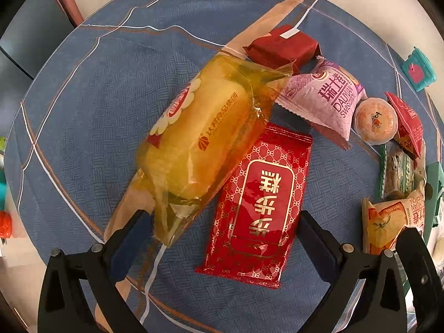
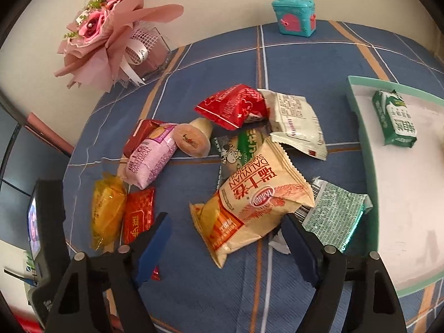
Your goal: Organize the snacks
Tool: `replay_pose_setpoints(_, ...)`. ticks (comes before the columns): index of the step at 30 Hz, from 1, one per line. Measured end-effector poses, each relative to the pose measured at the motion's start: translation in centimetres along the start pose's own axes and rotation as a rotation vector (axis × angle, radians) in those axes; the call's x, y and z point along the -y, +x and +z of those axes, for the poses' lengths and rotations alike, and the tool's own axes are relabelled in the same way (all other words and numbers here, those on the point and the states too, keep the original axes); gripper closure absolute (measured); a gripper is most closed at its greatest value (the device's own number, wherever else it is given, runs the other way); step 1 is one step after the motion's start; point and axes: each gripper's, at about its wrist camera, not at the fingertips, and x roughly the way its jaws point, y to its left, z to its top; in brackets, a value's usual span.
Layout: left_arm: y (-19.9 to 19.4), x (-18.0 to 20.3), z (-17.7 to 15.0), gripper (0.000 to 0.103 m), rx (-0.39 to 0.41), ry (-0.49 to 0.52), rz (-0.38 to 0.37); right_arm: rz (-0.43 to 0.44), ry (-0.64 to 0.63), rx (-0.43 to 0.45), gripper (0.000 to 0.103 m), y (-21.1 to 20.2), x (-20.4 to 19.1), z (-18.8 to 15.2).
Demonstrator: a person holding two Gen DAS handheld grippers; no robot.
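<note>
Right hand-held gripper (image 2: 224, 252) jaws apart around cream Swiss roll packet (image 2: 249, 211) on blue table (image 2: 305, 55), left hand-held gripper (image 1: 224, 238) apart over red cake packet (image 1: 258, 208), teal tray (image 2: 358, 105) right.

left tongs (image 1: 222, 238): jaws wide, pointing down | right tongs (image 2: 226, 247): jaws apart

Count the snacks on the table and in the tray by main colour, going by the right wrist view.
Red packets: 3
Green packets: 3
Pink packet: 1
Yellow packet: 1
Cream-and-orange packet: 1
White packet: 1
Orange jelly cup: 1
Total: 11
</note>
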Motion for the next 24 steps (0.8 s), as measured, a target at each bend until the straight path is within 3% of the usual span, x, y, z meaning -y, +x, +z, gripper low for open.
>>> replay_pose_setpoints(6, 0.1, 0.2, -0.1, 0.000, -0.003, -0.007, 0.007, -0.011, 0.010, 0.005, 0.025, 1.0, 0.0, 0.4)
replay_pose_setpoints(11, 0.3, 0.2, 0.1, 0.000, -0.005, -0.012, 0.006, -0.070, 0.017, -0.016, 0.029, 2.0, 0.2, 0.7)
replay_pose_setpoints(18, 0.2, 0.2, 0.1, 0.000, -0.004, -0.008, 0.009, -0.040, 0.064, -0.017, 0.030, 3.1, 0.6, 1.1)
replay_pose_setpoints(24, 0.3, 0.3, 0.3, 0.000, -0.005, -0.014, 0.010, -0.056, 0.055, -0.028, 0.041, 3.1, 0.5, 1.2)
